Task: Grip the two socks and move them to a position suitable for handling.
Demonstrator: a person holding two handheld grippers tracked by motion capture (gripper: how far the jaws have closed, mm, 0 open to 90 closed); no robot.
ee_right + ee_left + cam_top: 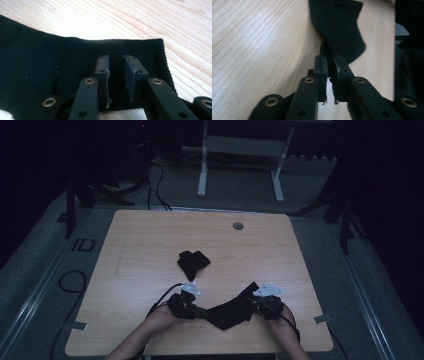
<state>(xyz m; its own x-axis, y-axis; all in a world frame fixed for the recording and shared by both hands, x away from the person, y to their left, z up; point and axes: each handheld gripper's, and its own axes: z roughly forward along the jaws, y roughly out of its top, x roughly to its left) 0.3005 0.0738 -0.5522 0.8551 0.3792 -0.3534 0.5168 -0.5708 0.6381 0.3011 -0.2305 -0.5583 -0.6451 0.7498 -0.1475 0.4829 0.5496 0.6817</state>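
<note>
A black sock [230,312] lies stretched across the wooden table [150,235] near its front edge, between my two grippers. My left gripper [202,312] is at the sock's left end. In the left gripper view its jaws [331,60] stand almost together, pinching the edge of the sock [339,27]. My right gripper [254,304] is at the sock's upper right end. In the right gripper view its jaws [116,60] stand apart over the ribbed cuff of the sock [50,62], which lies flat under them. A second black sock [193,262], folded, lies mid-table.
A round grey grommet [238,226] sits near the table's far edge. Beyond the table stands a white table frame [240,150] on grey floor. Black cables [70,282] loop on the floor at left. The surroundings are dark.
</note>
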